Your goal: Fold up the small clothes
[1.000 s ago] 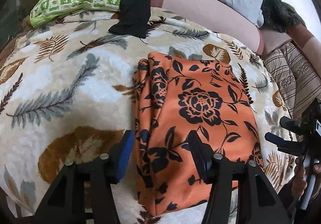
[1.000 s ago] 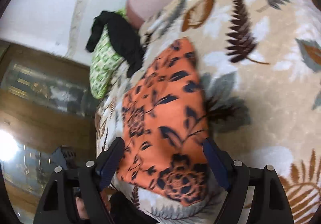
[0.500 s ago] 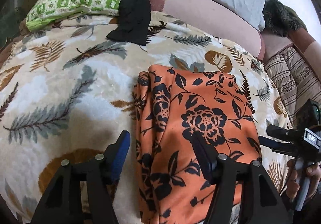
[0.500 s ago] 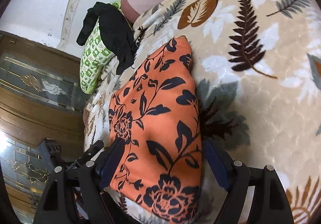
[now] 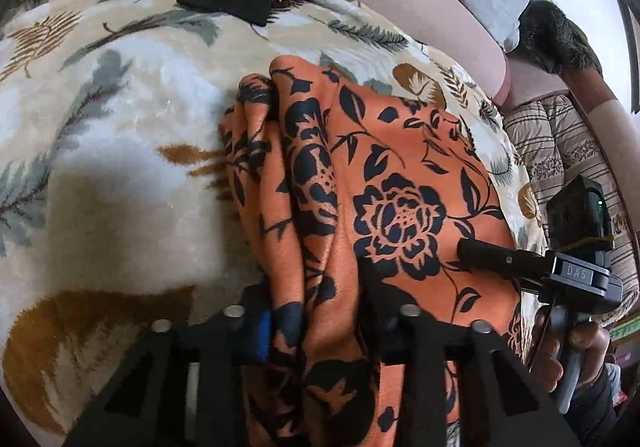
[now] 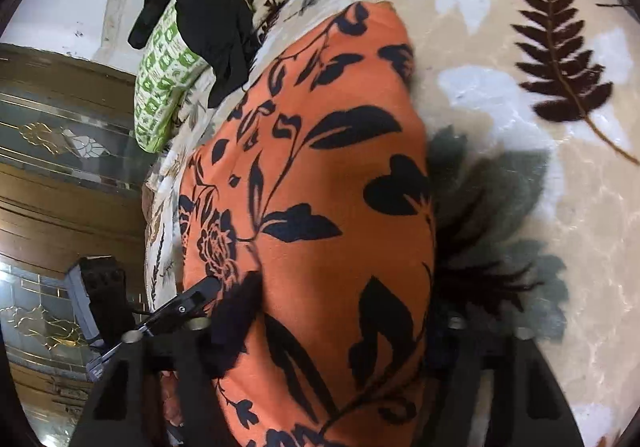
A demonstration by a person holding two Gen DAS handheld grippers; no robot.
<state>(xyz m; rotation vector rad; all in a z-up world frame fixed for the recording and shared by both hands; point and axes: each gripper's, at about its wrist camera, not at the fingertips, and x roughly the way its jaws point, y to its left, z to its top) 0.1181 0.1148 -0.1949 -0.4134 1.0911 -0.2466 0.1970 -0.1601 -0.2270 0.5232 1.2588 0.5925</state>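
Two claws closing on one half-folded orange cloth (image 5: 400, 175) on the bed (image 5: 120, 151).
Left view: left claw (image 5: 316, 311) has just been closing, pinching the bunched near edge. Right view: right claw (image 6: 340, 331) straddles the cloth, closing, grip uncertain; another fold seems left.

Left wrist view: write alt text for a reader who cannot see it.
The left gripper, whose jaws have just been closing, pinches the bunched near edge of a folded orange cloth with black flowers on a leaf-patterned cream blanket. The right gripper reaches in from the right.
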